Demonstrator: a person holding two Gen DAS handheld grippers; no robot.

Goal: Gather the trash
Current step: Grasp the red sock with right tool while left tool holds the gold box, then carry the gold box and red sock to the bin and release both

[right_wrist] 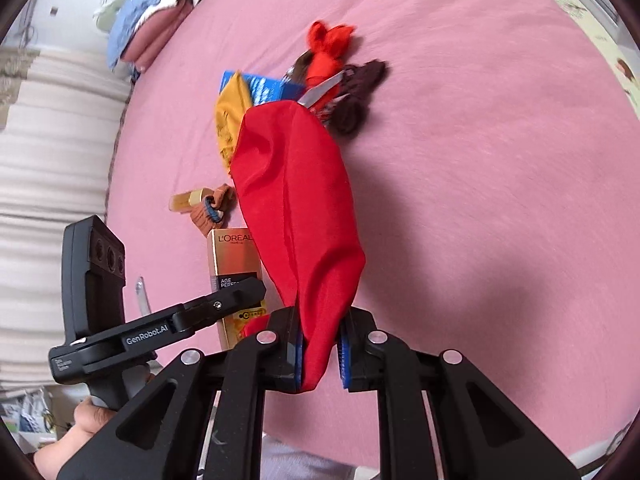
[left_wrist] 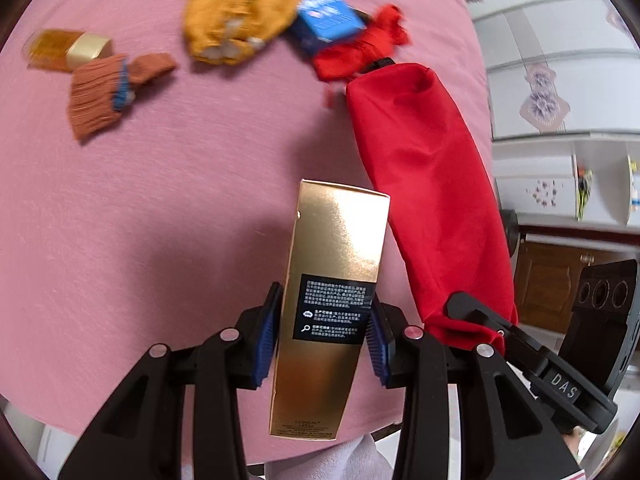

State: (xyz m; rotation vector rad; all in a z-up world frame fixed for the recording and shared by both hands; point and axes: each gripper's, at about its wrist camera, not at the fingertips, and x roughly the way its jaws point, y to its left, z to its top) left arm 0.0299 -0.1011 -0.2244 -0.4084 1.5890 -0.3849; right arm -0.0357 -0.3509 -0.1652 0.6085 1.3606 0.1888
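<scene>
left wrist: looks forward and down along its fingers at the pink bedspread [left_wrist: 140, 200], close over it, wardrobe side at right | right wrist: same downward tilt, pillows far left | shared: gold box [left_wrist: 332, 280] [right_wrist: 236, 276], red bag [left_wrist: 432, 200] [right_wrist: 300, 208]; each view shows the other gripper

L'ORÉAL on gold box [right_wrist: 234, 276], GenRobot.AI on left gripper [right_wrist: 152, 330]
</scene>
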